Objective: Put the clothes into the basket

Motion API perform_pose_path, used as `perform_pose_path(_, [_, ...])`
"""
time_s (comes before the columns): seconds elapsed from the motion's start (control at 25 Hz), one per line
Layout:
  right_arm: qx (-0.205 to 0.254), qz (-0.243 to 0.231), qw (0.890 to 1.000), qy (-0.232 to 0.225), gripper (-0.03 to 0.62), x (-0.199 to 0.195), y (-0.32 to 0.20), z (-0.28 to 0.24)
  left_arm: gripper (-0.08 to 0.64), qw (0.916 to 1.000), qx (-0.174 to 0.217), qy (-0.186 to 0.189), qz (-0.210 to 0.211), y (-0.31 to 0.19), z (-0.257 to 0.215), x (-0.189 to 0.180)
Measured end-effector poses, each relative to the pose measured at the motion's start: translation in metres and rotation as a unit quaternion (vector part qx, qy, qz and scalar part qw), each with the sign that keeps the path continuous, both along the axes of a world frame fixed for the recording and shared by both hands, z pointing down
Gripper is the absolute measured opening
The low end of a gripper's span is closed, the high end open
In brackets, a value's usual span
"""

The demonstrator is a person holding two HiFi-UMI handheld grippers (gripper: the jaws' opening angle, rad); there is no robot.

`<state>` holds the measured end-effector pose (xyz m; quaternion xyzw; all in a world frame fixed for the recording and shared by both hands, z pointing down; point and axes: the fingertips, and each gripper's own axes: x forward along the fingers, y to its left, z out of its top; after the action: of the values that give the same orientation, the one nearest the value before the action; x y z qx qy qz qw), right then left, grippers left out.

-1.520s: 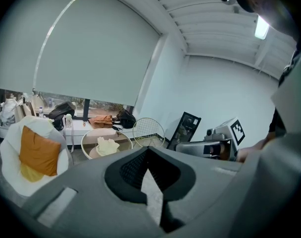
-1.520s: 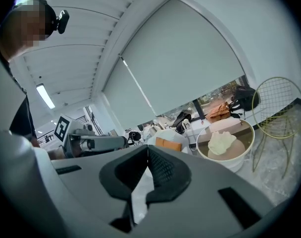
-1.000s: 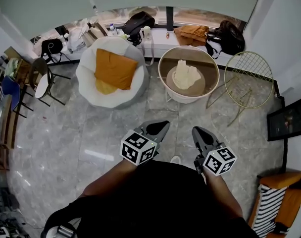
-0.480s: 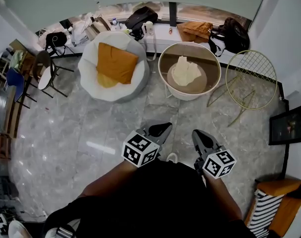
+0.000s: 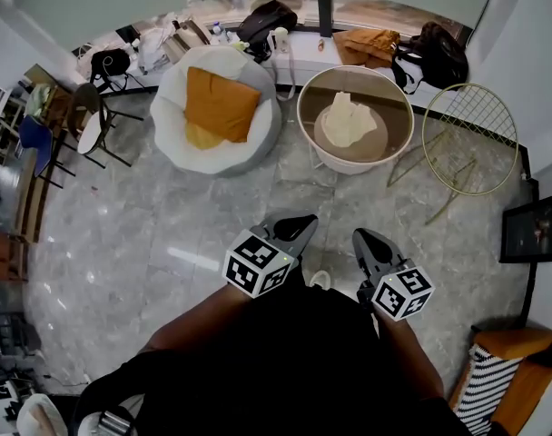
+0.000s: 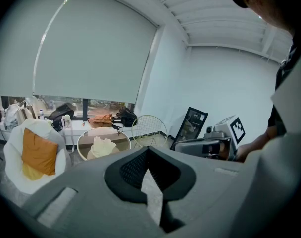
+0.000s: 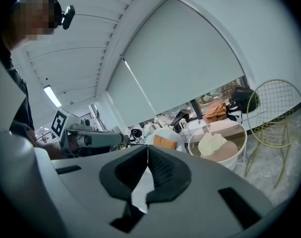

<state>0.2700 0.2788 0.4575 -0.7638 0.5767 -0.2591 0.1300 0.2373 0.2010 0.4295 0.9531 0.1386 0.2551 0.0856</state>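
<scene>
**Lying in the basket: one pale garment, both grippers clenched on nothing**

The cream garment (image 5: 347, 119) sits bunched in the middle of the round white basket (image 5: 335, 164), on a brown layer. Whether that layer is cloth or lining cannot be told. The basket stands on the grey stone floor (image 5: 167, 234) just in front of the window sill, and its feet are hard to make out in the head view.

Just right of it leans a round gold wire frame (image 5: 471, 134). To its left is a white beanbag chair (image 5: 181, 139) with an orange cushion (image 5: 220, 104) on it. On the sill behind lies an orange heap (image 5: 367, 45) between dark bags; it is too small to say whether it is clothing or another bag.

Well apart from the basket, close to the person's dark-clad body (image 5: 285, 361), both grippers point toward it. The left gripper (image 5: 305, 221) has its jaws pressed together at the tips with nothing between them; only floor shows through the slit lower down. The right gripper (image 5: 359, 236) is clamped the same way and empty.

The marker cubes hide the hands that carry them. A striped chair (image 5: 507, 380) is cut off at the lower right edge of the head view.
</scene>
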Motion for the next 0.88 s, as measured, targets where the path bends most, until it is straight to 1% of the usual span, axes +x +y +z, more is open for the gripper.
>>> perform_pose_path(0.16, [-0.009,0.0,1.0,0.0,0.015,0.001,-0.003,0.005,0.0,0.9999,-0.006,-0.005,0.007,-0.002,0.006,0.004])
perform_pose_path(0.4, [-0.016,0.012,1.0,0.0,0.015,0.019,-0.016,0.007,0.0,0.9998,-0.011,-0.006,0.017,-0.017,0.008,0.024])
perform_pose_path(0.68, [-0.03,0.017,0.999,-0.007,0.015,0.051,-0.055,0.012,0.0,0.9996,-0.015,-0.013,0.021,-0.058,0.016,0.058])
perform_pose_path(0.88, [-0.04,0.02,0.999,-0.001,0.015,0.086,-0.094,0.004,0.0,0.9994,-0.024,-0.009,0.023,-0.098,0.012,0.096])
